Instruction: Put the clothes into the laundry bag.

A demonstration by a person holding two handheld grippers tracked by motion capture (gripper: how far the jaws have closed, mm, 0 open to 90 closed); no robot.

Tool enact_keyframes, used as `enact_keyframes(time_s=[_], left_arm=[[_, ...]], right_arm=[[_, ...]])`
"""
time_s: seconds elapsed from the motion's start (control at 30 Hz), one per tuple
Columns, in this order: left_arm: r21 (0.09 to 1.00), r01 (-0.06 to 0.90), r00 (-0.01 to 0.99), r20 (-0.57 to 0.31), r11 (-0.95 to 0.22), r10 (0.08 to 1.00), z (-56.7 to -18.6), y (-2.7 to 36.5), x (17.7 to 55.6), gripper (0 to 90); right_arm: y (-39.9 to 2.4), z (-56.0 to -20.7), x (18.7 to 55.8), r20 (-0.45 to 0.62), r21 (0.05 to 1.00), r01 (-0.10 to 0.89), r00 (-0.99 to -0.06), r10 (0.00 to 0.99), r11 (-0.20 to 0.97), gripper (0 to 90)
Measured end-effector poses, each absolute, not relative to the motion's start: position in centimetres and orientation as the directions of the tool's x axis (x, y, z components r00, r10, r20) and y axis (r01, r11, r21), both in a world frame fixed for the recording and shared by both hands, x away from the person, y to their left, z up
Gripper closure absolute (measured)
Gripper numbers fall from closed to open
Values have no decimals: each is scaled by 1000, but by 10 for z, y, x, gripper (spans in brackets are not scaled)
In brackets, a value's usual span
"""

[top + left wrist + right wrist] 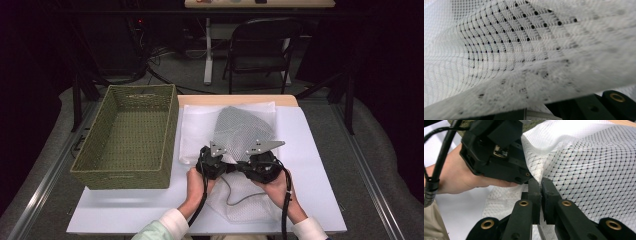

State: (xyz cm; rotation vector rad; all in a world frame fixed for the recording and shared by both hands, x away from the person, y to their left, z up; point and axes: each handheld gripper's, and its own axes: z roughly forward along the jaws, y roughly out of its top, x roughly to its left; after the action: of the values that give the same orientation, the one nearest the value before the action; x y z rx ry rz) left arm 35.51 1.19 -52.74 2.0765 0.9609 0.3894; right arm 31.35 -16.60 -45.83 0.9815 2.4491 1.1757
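A white mesh bag [240, 127] lies across the white table top, and its middle part is raised into a grey-looking fold. Both grippers meet at the fold's near edge. My left gripper [212, 162] pinches the mesh; in the left gripper view the fabric [524, 50] drapes right across the lens above the black jaw bases. My right gripper [541, 185] is shut on the edge of the mesh [594, 162], its two pads pressed together with the fabric between them. The left gripper's black body [496, 152] sits just beside it, held by a hand [456, 177].
A green woven basket [125, 135] stands at the left of the table, right next to the bag. The bare white table top [310, 165] extends to the right. A black folding chair [262, 45] and a desk stand behind the table.
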Motion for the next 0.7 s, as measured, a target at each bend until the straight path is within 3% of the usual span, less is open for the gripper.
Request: enact_keyframes(time_s=[0.17, 0.5, 0.7], left_arm=[[754, 520, 673, -71, -402, 736, -531, 15, 357, 745], [726, 505, 696, -23, -467, 717, -527, 33, 338, 400], [703, 502, 725, -25, -504, 688, -523, 49, 325, 313]], right_arm=[[-166, -462, 314, 68, 748, 482, -740, 669, 457, 865], [-169, -464, 316, 68, 744, 486, -738, 671, 459, 864], [-169, -465, 316, 65, 741, 486, -739, 670, 464, 864]])
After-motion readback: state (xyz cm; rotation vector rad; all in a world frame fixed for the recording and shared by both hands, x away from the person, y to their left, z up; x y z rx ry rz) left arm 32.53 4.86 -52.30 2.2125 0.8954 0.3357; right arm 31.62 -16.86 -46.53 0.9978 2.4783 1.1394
